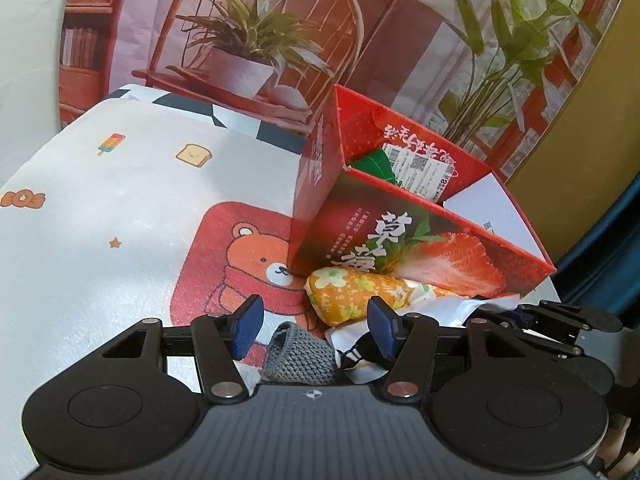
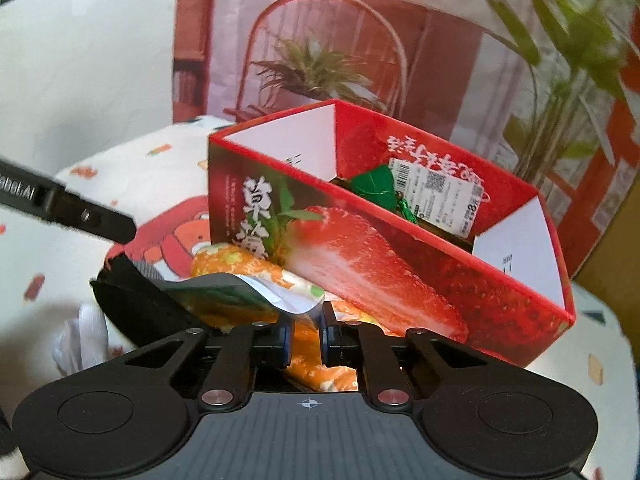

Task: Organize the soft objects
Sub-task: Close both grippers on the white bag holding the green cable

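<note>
A red strawberry-print box (image 1: 400, 240) (image 2: 400, 264) stands open on the cartoon-print table cover, with a green tasselled plush (image 1: 374, 164) (image 2: 372, 184) and a label inside. An orange floral cloth roll (image 1: 352, 292) (image 2: 240, 264) lies against its front wall. My left gripper (image 1: 316, 326) stands open just short of the roll, above a grey knitted piece (image 1: 298, 360). My right gripper (image 2: 305, 336) is shut on the curled edge of a flat pouch (image 2: 240, 290), silvery with green print, lying over the roll.
A printed backdrop of a chair and plants (image 1: 260, 40) hangs behind the table. A bear picture (image 1: 256, 264) marks the cover left of the box. White cloth (image 2: 84, 332) lies at the left of the right wrist view, under the left tool's black arm (image 2: 80, 216).
</note>
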The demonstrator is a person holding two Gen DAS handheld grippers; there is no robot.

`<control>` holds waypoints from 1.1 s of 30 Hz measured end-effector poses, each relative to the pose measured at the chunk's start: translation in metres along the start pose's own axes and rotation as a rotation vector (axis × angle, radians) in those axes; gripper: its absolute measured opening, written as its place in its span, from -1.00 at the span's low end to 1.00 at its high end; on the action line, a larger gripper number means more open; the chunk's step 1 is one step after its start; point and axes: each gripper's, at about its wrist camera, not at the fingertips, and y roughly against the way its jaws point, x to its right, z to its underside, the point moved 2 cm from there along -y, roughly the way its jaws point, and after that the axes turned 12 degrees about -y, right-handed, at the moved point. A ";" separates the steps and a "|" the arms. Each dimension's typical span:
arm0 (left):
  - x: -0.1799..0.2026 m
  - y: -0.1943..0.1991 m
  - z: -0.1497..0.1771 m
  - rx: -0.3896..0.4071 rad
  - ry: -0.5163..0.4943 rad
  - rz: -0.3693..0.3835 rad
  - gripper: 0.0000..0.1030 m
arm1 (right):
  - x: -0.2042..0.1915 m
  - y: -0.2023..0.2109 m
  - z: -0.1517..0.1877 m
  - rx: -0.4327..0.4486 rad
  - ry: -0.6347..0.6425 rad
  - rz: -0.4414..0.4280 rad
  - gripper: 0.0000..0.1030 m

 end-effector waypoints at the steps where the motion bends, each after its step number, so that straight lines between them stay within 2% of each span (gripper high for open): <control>1: 0.000 0.001 -0.001 0.005 0.001 -0.003 0.15 | 0.003 0.001 -0.002 0.003 -0.035 -0.004 -0.80; 7: 0.001 0.001 -0.006 0.021 -0.005 -0.007 0.15 | 0.028 0.002 -0.010 0.001 -0.235 -0.014 -0.82; 12: 0.007 -0.002 -0.008 0.020 -0.023 0.013 0.15 | 0.041 0.001 -0.013 -0.007 -0.347 -0.016 -0.86; 20: -0.001 -0.005 -0.016 0.032 0.002 0.018 0.15 | 0.040 -0.002 -0.015 -0.004 -0.360 -0.022 -0.87; 22: -0.006 -0.005 -0.017 0.032 0.021 0.011 0.15 | 0.037 -0.002 -0.014 -0.015 -0.336 -0.052 -0.87; 24: -0.009 -0.005 -0.018 0.031 0.034 0.008 0.14 | 0.031 -0.002 -0.014 -0.019 -0.275 -0.052 -0.75; 27: -0.008 -0.005 -0.018 0.027 0.036 0.009 0.14 | 0.020 -0.002 -0.015 -0.018 -0.158 -0.047 -0.56; 31: -0.004 -0.007 -0.016 0.017 0.031 0.018 0.14 | 0.007 -0.003 -0.018 -0.011 -0.018 -0.040 -0.19; 33: -0.003 -0.009 -0.015 0.007 0.031 0.023 0.14 | 0.002 -0.005 -0.019 -0.006 0.042 -0.042 -0.14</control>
